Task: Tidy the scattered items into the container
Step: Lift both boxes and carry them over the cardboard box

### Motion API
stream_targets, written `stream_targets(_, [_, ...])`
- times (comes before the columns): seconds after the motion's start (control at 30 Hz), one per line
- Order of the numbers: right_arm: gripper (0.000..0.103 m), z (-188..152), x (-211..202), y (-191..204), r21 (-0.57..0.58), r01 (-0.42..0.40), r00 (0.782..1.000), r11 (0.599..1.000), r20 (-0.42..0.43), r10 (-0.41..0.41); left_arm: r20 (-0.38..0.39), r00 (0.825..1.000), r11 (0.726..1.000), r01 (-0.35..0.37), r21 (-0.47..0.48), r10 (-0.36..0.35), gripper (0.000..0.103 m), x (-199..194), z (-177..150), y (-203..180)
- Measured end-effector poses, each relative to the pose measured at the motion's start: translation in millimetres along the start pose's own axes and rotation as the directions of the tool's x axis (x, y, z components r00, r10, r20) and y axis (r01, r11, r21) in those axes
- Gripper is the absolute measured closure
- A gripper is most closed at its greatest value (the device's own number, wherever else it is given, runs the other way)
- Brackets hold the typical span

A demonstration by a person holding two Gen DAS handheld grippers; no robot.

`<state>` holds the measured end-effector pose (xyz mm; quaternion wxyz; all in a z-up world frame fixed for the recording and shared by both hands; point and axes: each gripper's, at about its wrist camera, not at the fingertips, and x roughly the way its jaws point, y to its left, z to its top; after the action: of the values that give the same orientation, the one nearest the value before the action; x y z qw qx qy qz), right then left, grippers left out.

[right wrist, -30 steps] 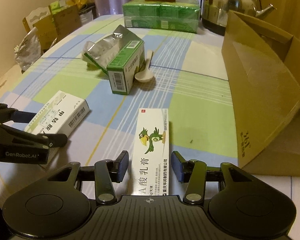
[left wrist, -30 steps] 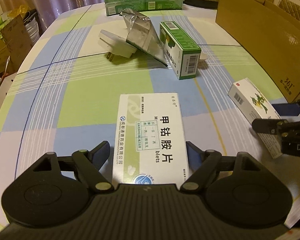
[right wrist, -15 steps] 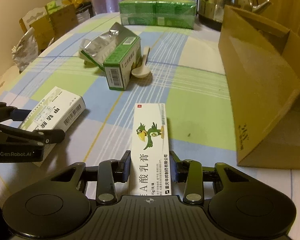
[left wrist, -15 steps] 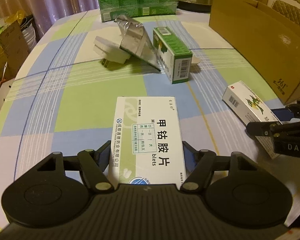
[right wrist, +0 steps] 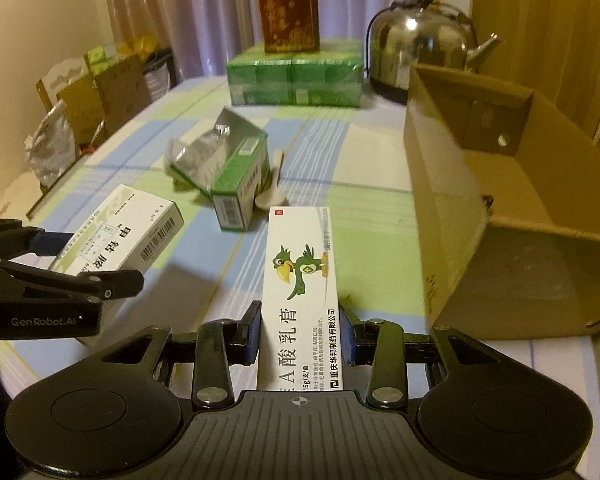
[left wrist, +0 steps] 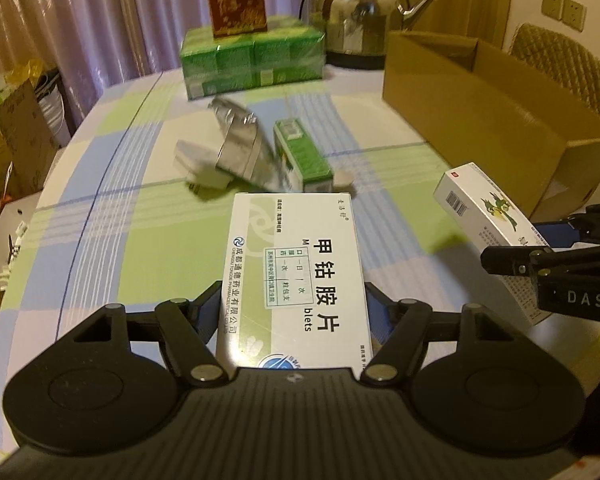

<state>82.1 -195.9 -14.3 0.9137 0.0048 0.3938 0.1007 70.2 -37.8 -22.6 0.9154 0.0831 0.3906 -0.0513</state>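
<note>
Both boxes have left the tablecloth since the earlier frames, when each lay flat between parted fingers. The left gripper is now clamped on the long sides of the wide white tablet box, and the right gripper is clamped on the narrow ointment box — each box juts forward, held near its rear end, above the table. The open cardboard box stands just to the right. Both cartons look light and thin-walled: stiff along the edges but easily dented, with smooth printed faces that may slip — a moderate squeeze across the narrow width, as here, seems right. A green box, a foil packet and a white spoon remain scattered on the table.
</note>
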Motion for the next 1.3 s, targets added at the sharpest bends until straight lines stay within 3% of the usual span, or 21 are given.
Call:
stream_targets(0.27, [0.068, 7.8, -30.2, -2.6, 0.012, 0.013, 0.998, 1.000, 0.066, -0.014, 0.049, 0.999, 1.000, 0.018, 0.022, -0.019, 0.036, -21.5, 10.6, -14.9])
stream_targets(0.77, [0.068, 12.1, -60.9, -18.5, 0.039, 0.051, 0.990, 0.998, 0.130, -0.055, 0.072, 0.996, 0.998, 0.053, 0.040, -0.056, 0.036, -34.8, 21.8, -36.5])
stream_targets(1.3, [0.068, 44.5, -82.8, -70.3, 0.071, 0.125, 0.966, 0.990, 0.220, -0.138, 0.104, 0.987, 0.987, 0.111, 0.118, -0.123, 0.036, -30.4, 62.3, -86.3])
